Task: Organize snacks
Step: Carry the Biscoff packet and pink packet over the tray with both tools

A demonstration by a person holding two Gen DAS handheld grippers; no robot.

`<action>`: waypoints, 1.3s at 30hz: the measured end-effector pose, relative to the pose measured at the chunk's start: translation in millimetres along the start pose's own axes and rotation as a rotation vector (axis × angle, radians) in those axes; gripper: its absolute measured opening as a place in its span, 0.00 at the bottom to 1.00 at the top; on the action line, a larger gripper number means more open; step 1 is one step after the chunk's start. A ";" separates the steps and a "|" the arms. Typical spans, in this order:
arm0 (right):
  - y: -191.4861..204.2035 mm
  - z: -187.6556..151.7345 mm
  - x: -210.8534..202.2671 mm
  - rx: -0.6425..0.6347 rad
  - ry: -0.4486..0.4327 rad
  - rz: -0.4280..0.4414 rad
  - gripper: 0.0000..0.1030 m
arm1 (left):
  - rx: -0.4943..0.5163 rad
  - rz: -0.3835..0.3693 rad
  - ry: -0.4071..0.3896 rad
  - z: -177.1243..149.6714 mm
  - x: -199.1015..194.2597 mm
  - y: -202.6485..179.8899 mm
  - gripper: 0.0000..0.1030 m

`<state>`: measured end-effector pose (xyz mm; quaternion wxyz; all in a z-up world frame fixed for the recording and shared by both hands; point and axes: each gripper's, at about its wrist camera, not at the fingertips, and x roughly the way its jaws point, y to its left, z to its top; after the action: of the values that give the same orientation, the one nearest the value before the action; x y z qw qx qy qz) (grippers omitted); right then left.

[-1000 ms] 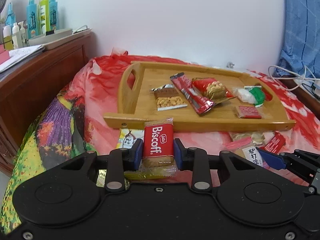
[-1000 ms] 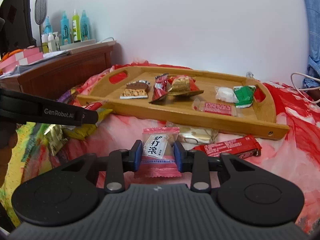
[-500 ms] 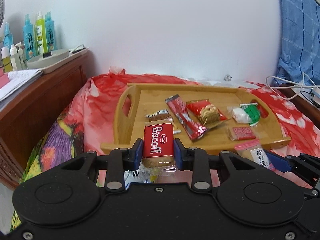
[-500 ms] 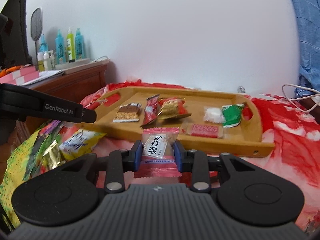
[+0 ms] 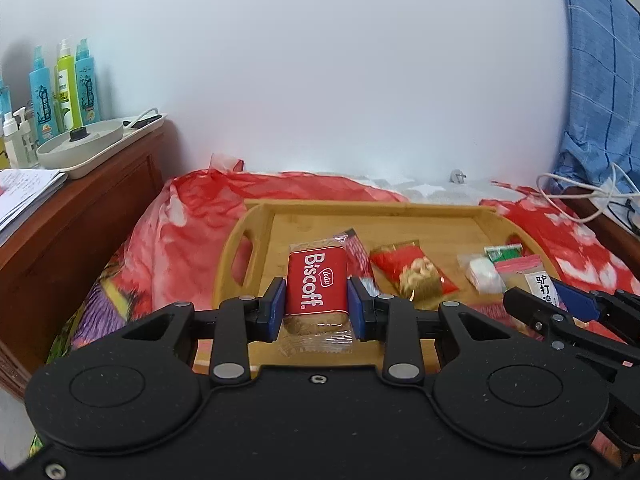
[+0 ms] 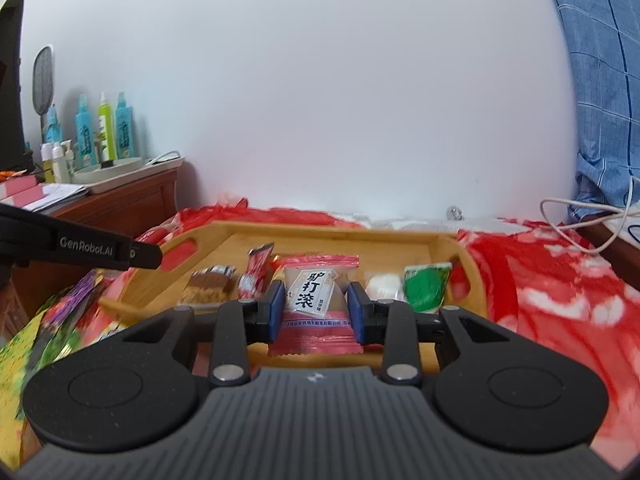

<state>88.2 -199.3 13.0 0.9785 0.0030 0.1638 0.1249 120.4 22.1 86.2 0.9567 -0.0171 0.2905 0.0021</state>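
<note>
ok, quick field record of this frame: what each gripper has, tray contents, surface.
left gripper: jaws shut on Biscoff packet
right gripper: jaws shut on pink-wrapped snack
wooden tray: on red floral bedcover
in tray: red peanut pack, white sweet, green packet, nut bar
held snacks: above the tray's near edge, not yet released
</note>
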 end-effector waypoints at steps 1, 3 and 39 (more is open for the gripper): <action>-2.7 2.9 4.0 0.007 0.001 -0.003 0.37 | -0.007 -0.004 0.001 3.2 3.9 0.4 0.30; -7.8 7.6 11.3 0.025 0.007 -0.006 0.37 | -0.025 -0.007 0.004 9.4 12.7 1.5 0.30; -45.2 26.0 128.3 0.171 0.192 0.018 0.37 | -0.057 0.033 0.159 35.3 149.5 21.3 0.30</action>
<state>225.0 -210.7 -5.6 0.9534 0.0757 0.2668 0.1190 264.0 43.7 31.8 0.9296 -0.0399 0.3656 0.0247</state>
